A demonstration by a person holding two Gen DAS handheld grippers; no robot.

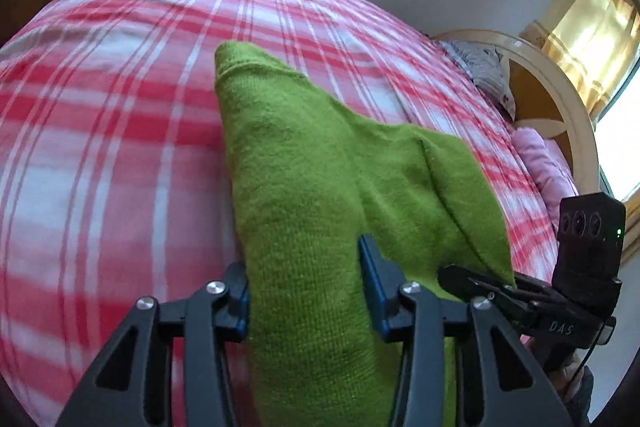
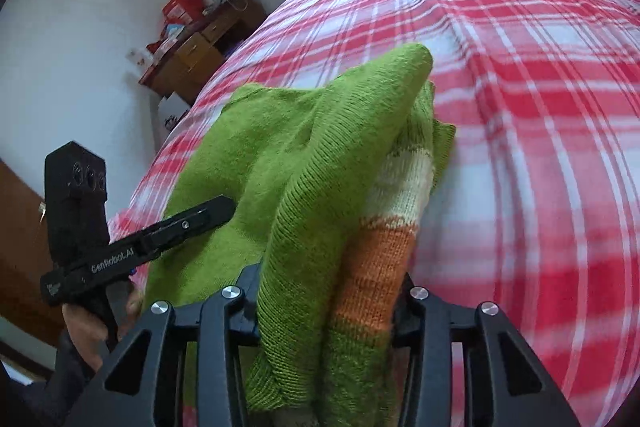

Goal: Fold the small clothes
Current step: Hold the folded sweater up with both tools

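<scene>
A small green knitted sweater (image 1: pixel 304 163) with white and orange bands (image 2: pixel 384 243) is held up over the red-and-white checked bed (image 1: pixel 120 115). My left gripper (image 1: pixel 308 279) is shut on a thick bunch of the green knit. My right gripper (image 2: pixel 328 291) is shut on another bunch of the sweater, green and orange. Each gripper shows in the other's view: the right one (image 1: pixel 500 291) at the lower right, the left one (image 2: pixel 192 223) at the lower left, close beside each other. The sweater's far end droops toward the bed.
A wooden headboard (image 1: pixel 560 99) with a pink pillow (image 1: pixel 540 163) and grey cloth (image 1: pixel 484 67) lies at the right. A wooden desk with clutter (image 2: pixel 192 43) stands by the wall beyond the bed (image 2: pixel 520 67). Curtained windows are behind.
</scene>
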